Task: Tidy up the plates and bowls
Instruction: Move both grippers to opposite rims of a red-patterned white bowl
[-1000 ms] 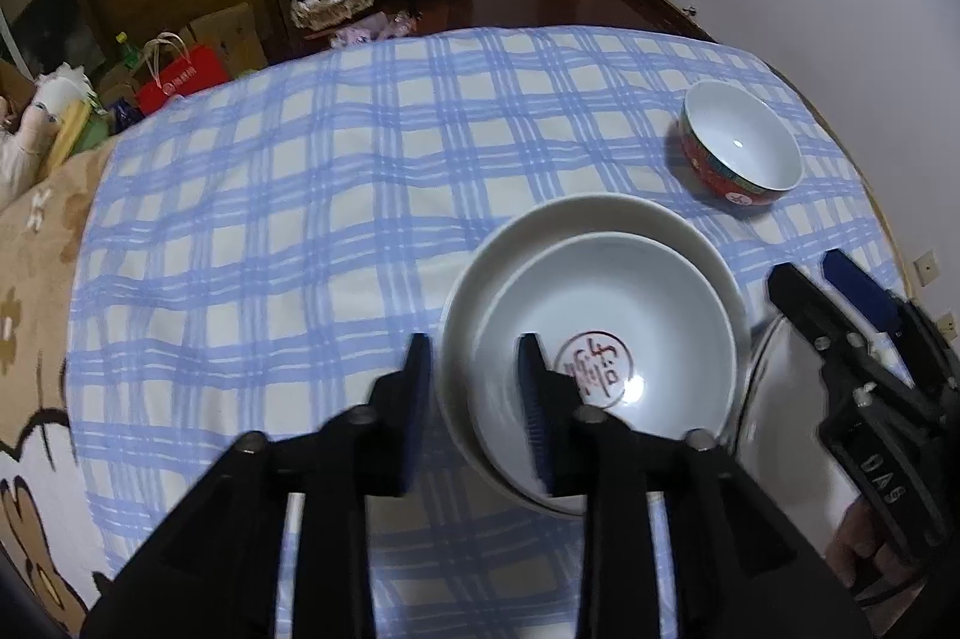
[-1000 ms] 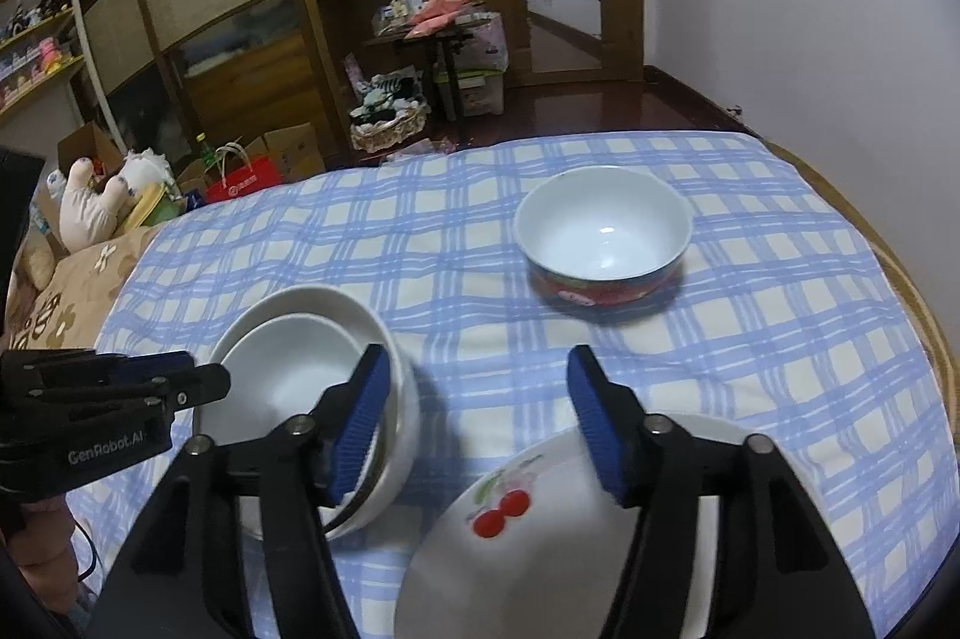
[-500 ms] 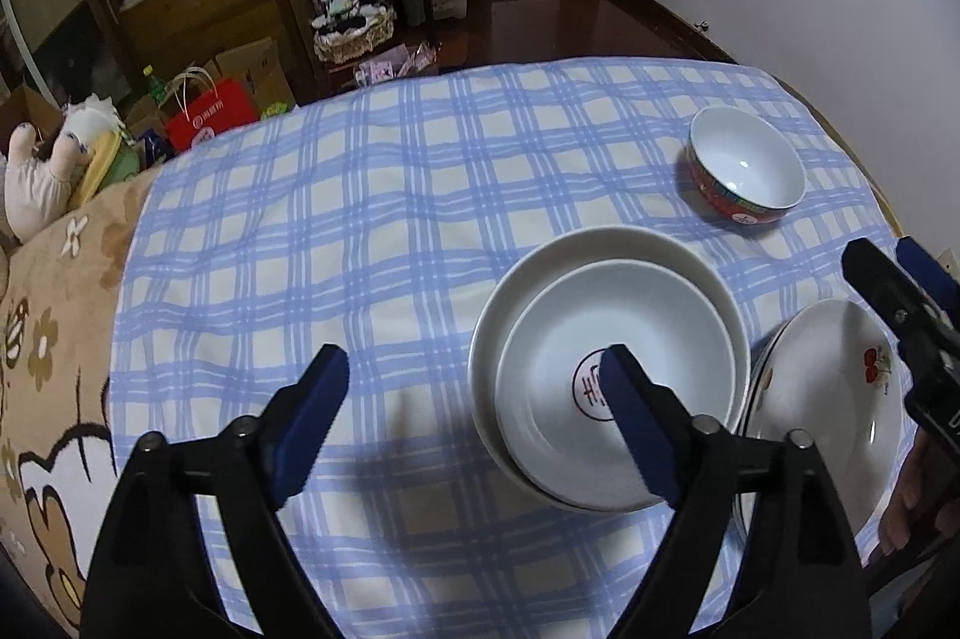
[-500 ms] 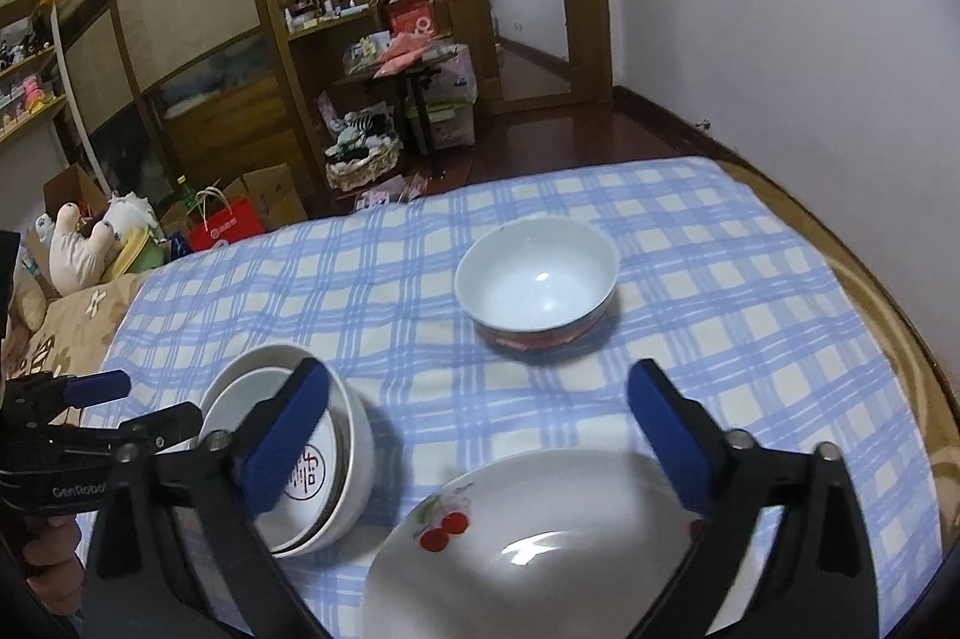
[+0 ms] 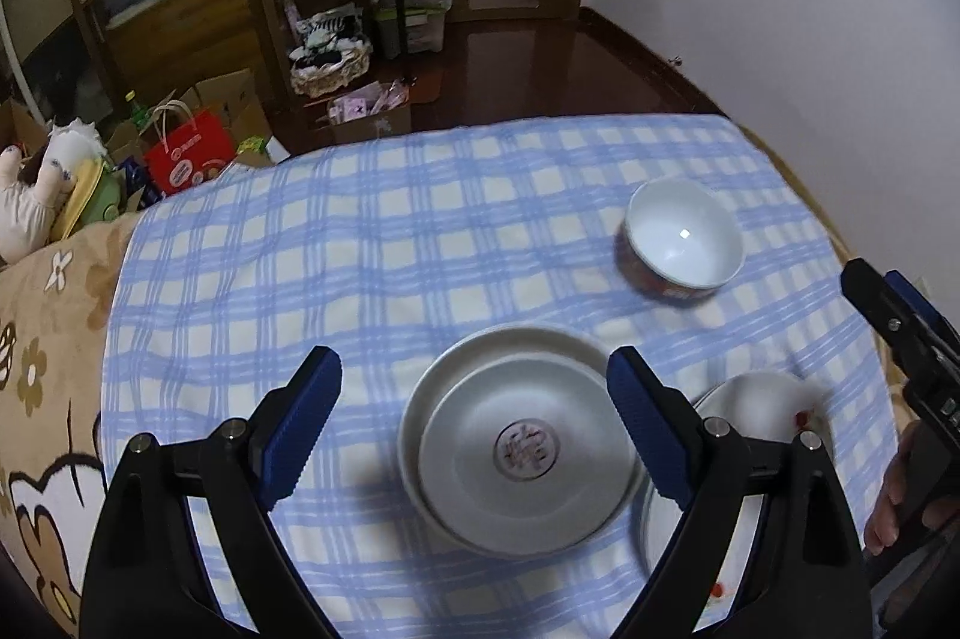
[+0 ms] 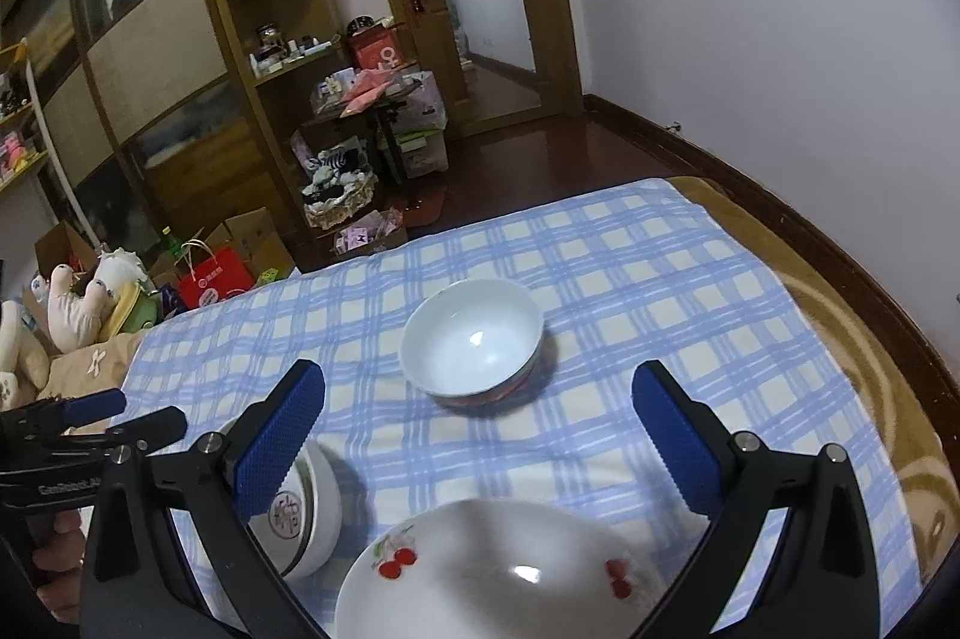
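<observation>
Blue-and-white checked cloth covers the table and serves as the reference surface. Three groups of crockery stand on it, four pieces in all.

One stack of two white bowls: the smaller sits nested inside the larger, a red seal mark on its floor. It stands at the near middle of the cloth.

One white plate with cherry prints lies just beside the stack, on its right, at the near edge of the cloth. Whether the two touch cannot be told.

One bowl with a red outside and white inside stands upright and alone, farther across the cloth, well apart from the stack and the plate.

Left gripper: the jaws have just been opening and stand wide apart above the stack, pads clear of both rims, nothing held.

Right gripper: the jaws have just been opening and now stand spread wide over the cloth between the plate and the red bowl, gripping nothing.

One hand is partly visible behind the right gripper's handle.
</observation>
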